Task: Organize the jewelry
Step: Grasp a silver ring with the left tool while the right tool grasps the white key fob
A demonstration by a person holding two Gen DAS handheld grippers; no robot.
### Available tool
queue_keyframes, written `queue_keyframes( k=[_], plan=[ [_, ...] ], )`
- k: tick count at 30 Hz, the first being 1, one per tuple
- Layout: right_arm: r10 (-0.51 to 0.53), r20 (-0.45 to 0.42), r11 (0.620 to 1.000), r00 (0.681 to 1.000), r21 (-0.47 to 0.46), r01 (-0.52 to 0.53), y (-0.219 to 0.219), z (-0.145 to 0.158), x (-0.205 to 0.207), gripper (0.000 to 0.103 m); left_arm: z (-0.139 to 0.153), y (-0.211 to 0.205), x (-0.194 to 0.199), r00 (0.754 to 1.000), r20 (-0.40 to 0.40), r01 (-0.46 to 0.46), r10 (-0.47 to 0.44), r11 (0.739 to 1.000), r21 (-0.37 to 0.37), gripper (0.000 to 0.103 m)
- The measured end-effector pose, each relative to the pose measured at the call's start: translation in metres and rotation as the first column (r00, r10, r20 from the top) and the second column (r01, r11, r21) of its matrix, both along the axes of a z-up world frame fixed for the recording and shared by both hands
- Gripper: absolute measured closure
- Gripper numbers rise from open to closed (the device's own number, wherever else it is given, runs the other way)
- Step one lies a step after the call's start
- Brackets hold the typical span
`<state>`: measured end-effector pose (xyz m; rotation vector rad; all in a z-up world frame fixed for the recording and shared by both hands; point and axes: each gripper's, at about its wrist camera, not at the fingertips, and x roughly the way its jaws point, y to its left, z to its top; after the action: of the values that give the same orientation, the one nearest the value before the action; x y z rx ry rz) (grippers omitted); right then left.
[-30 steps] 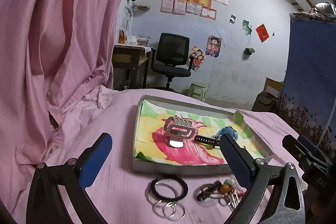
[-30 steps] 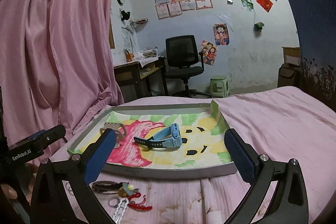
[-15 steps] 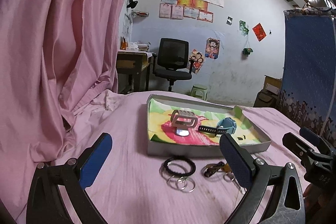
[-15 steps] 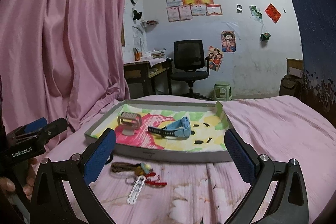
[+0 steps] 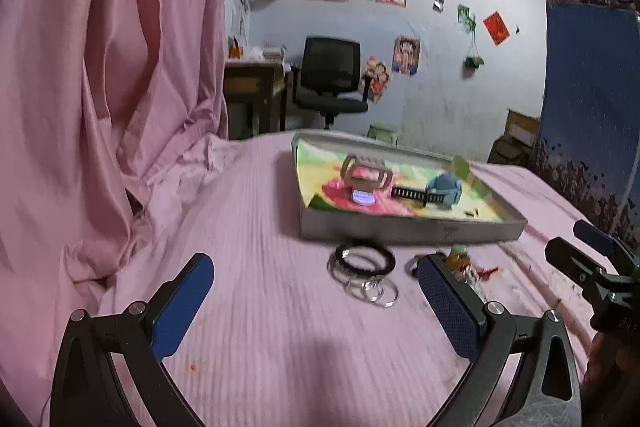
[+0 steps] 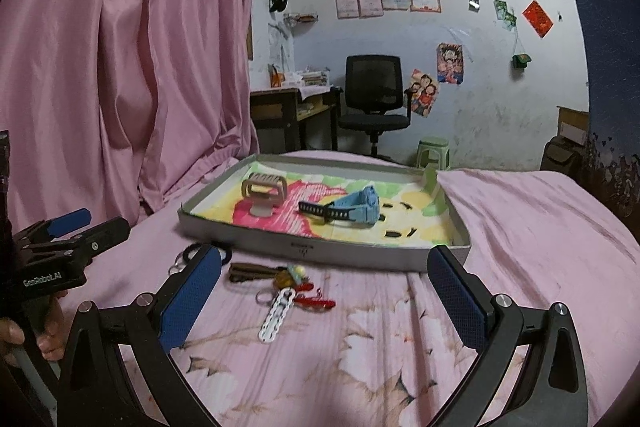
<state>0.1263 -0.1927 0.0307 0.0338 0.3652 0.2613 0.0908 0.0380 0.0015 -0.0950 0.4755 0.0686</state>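
A shallow grey tray with a colourful lining lies on the pink bedsheet. Inside it are a beige watch and a blue watch with a black strap. In front of the tray lie a black bracelet with several metal rings and a keychain bundle with a white chain and red charm. My left gripper stands open, short of the rings. My right gripper stands open around the keychain area, above the sheet.
A pink curtain hangs close on the left. Beyond the bed are a black office chair, a desk and a green stool. A blue patterned cloth hangs at the right. A hand holds the other gripper's handle.
Both grippers have drawn back from the tray, so it looks smaller and farther. The rings and keychain now lie ahead of the fingers. Both stay open.
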Motion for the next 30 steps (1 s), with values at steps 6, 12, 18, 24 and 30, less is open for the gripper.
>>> queue_keyframes(
  k=[6, 12, 18, 24, 30],
  plan=[
    [0.020, -0.055, 1.000, 0.998, -0.005, -0.020, 0.003, -0.010, 0.005, 0.002, -0.010, 0.003, 0.010, 0.995, -0.088, 0.038, -0.039, 0.999, -0.011, 0.000],
    [0.067, -0.132, 0.998, 0.989, -0.002, -0.068, 0.008, -0.022, 0.016, 0.002, -0.020, 0.004, 0.023, 0.985, -0.158, 0.063, -0.067, 0.998, -0.033, 0.000],
    [0.114, -0.211, 0.993, 0.971, -0.013, -0.120, 0.018, -0.034, 0.027, 0.019, -0.025, 0.003, 0.033, 0.974, -0.200, 0.095, -0.104, 0.994, -0.050, 0.000],
    [0.150, -0.291, 0.987, 0.945, -0.013, -0.161, 0.025, -0.046, 0.039, 0.041, -0.029, -0.004, 0.040, 0.959, -0.231, 0.154, -0.162, 0.987, -0.052, 0.012],
    [0.183, -0.363, 0.981, 0.914, 0.003, -0.195, 0.030, -0.057, 0.050, 0.057, -0.033, -0.012, 0.053, 0.937, -0.272, 0.209, -0.219, 0.976, -0.066, 0.022]
  ],
)
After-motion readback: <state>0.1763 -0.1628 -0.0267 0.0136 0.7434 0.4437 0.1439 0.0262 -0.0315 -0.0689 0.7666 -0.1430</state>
